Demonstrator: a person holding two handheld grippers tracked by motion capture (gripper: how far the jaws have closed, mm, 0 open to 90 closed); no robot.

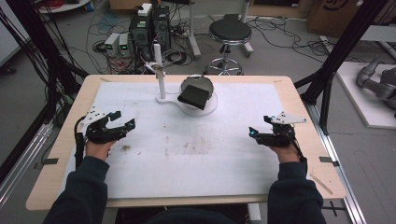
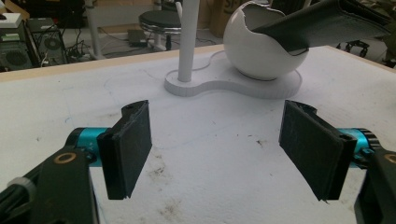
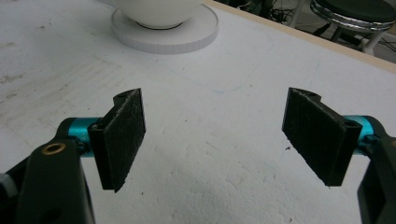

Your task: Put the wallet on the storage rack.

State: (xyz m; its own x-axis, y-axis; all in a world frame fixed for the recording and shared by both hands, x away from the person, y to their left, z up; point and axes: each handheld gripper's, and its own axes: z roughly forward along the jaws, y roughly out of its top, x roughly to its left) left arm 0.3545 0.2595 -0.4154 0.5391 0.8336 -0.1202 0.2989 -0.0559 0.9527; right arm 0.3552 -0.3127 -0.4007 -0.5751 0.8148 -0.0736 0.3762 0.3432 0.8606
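At my work table (image 1: 299,140), covered by a stained white sheet (image 1: 196,154), I hold both claws low at the near edge, well apart from each other and from the thing they face. On the sheet's far middle sits a white stand (image 1: 164,99): a thin upright post (image 1: 160,77) on one lobe of its flat base, a white bowl (image 1: 196,88) on the other. A dark wallet-like pouch (image 1: 193,96) lies propped in the bowl, tilted, its long axis running from inside the bowl out over the rim toward my right and toward me.

My left gripper (image 1: 122,120) stands wide open, nothing between its jaws; in the left gripper view the bowl (image 2: 261,51) and pouch (image 2: 322,23) lie ahead and to the right of my aim, with the post (image 2: 188,42) almost straight ahead. My right gripper (image 1: 259,127) is likewise spread wide and empty; its view catches the bowl's underside (image 3: 159,11) ahead and to the left.

Both hands look about equally far from the pouch. Since its free end overhangs on my right, I judge the right claw better placed to take it, reaching forward and leftward.
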